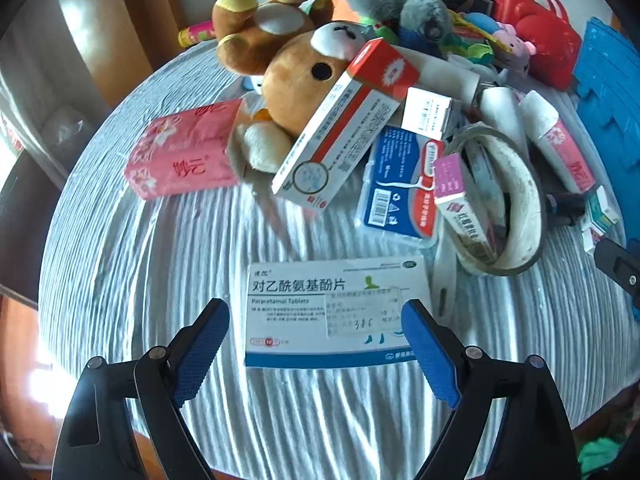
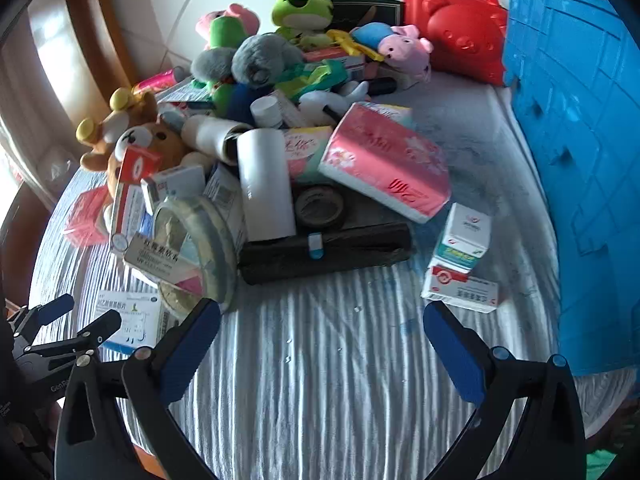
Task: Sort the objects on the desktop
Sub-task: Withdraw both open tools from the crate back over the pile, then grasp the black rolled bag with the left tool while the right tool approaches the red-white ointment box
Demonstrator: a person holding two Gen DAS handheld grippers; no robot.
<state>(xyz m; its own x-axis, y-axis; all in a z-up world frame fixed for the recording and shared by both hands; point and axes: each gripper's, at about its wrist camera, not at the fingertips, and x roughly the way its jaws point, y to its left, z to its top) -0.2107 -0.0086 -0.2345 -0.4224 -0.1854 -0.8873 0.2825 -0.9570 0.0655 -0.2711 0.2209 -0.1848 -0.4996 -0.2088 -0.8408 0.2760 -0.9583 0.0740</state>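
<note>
A blue crate (image 2: pixel 576 160) fills the right wrist view's three o'clock edge. On the striped cloth (image 1: pixel 140 280), the brown bear plush (image 1: pixel 296 76) lies at twelve o'clock. The Paracetamol Tablets box (image 1: pixel 332 312) lies flat between the wide-open left gripper (image 1: pixel 316 346). The right gripper (image 2: pixel 322 350) is spread, holding nothing.

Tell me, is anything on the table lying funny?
Yes. A red-and-white medicine box is propped at a slant on the brown teddy bear's face, and another small box stands tilted inside the tape roll.
</note>
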